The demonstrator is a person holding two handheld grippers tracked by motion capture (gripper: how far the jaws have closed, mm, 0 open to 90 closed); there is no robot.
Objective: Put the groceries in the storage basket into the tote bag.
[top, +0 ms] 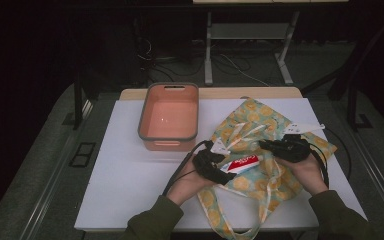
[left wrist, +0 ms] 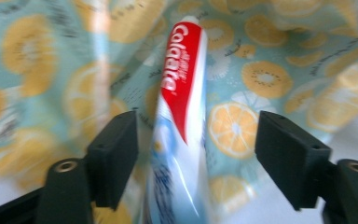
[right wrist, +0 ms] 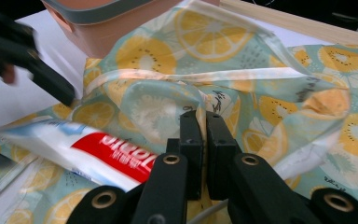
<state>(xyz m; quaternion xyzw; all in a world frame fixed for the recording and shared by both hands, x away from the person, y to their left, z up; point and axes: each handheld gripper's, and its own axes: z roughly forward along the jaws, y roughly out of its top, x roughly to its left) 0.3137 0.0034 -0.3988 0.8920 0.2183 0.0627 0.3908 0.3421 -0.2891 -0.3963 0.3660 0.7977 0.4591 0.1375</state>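
Lying across a citrus-print tote bag on the white table, a Colgate toothpaste tube sits between the spread jaws of the left gripper; its left jaw seems to touch the tube, though blur makes that uncertain, while the right jaw stands apart from it. The right gripper has its jaws pressed together on a fold of the bag's fabric, just beside the tube. A salmon-pink plastic basin stands at the bag's far-left edge.
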